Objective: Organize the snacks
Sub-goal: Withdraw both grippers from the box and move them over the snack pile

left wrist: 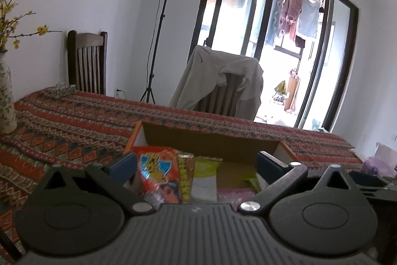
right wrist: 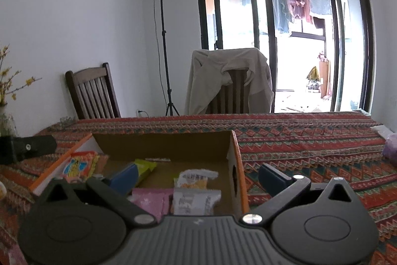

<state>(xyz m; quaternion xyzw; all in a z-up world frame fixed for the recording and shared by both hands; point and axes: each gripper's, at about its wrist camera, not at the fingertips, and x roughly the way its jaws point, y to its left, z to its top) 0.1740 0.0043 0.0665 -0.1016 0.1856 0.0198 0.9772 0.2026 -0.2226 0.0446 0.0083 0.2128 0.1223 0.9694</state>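
An open cardboard box [left wrist: 211, 140] with orange outer sides stands on the patterned tablecloth; it also shows in the right wrist view [right wrist: 161, 143]. Inside lie a red-orange snack bag [left wrist: 158, 173], a yellow-green packet [left wrist: 206, 167], a pink packet [right wrist: 151, 200] and white packets [right wrist: 193, 200]. The red-orange bag also shows at the box's left side [right wrist: 79, 163]. My left gripper [left wrist: 196, 165] is open and empty, above the box's near side. My right gripper [right wrist: 198, 176] is open and empty, with its right finger outside the box's right wall.
Two wooden chairs [right wrist: 91, 93] stand behind the table, one draped with a beige jacket [right wrist: 228, 76]. A light stand [right wrist: 163, 41] is by the wall. A vase with yellow flowers [left wrist: 6, 96] stands at the table's left. A purple bag [left wrist: 379, 160] lies at right.
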